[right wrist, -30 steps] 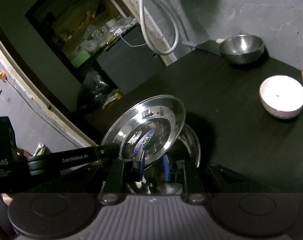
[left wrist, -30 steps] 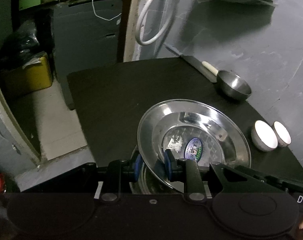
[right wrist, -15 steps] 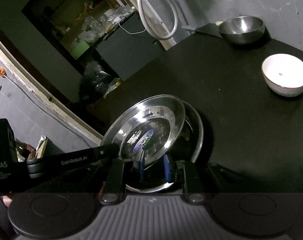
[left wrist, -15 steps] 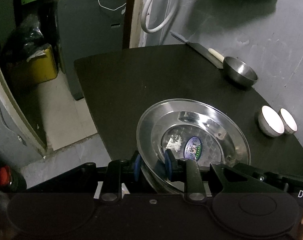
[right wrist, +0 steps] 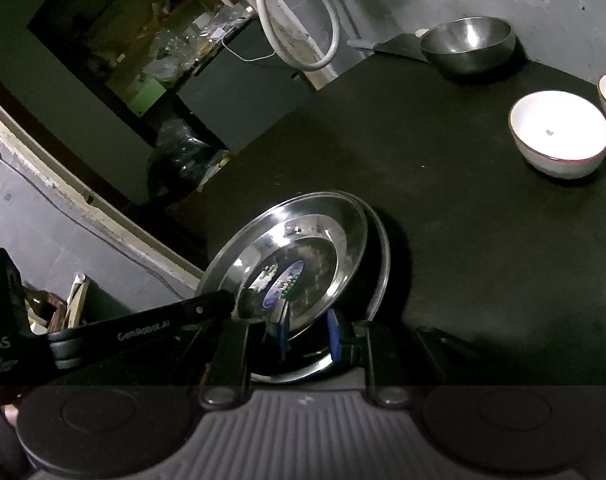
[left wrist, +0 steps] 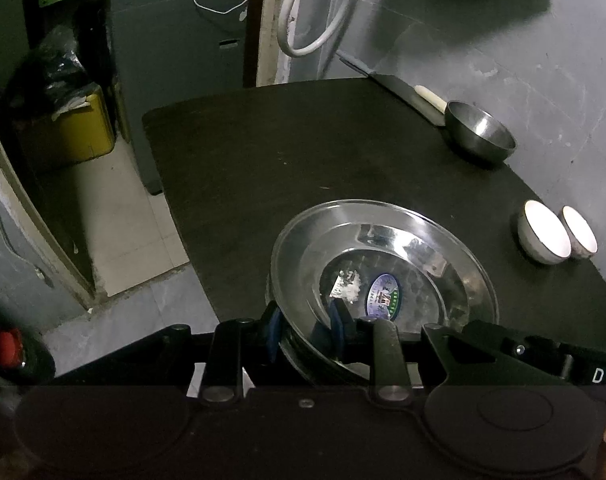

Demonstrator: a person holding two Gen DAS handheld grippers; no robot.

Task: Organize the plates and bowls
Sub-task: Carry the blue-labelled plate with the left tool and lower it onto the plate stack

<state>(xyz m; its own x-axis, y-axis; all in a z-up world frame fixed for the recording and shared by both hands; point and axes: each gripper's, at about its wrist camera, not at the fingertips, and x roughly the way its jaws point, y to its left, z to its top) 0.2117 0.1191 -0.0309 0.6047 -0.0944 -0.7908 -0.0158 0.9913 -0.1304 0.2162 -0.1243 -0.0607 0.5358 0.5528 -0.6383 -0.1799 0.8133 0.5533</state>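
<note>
A steel plate (left wrist: 407, 248) with a blue sticker is held tilted just above a second steel plate (right wrist: 377, 276) on the dark table. My left gripper (left wrist: 305, 326) is shut on the top plate's near rim. My right gripper (right wrist: 307, 334) is shut on the same plate's rim from the other side (right wrist: 303, 248). A steel bowl (left wrist: 479, 134) stands at the far right by the wall; it also shows in the right wrist view (right wrist: 469, 42). Two white bowls (left wrist: 543, 236) sit side by side at the right edge, the nearer one large in the right wrist view (right wrist: 559, 136).
A knife with a pale handle (left wrist: 415, 96) lies behind the steel bowl. The dark table (left wrist: 283, 152) ends at the left over a tiled floor. A white hose (left wrist: 307, 20) hangs on the wall. A yellow bin (left wrist: 71, 128) stands on the floor.
Both grippers have lowered the top plate toward the plate beneath it, and the cameras have pulled back slightly. Both grips stay shut on the rim.
</note>
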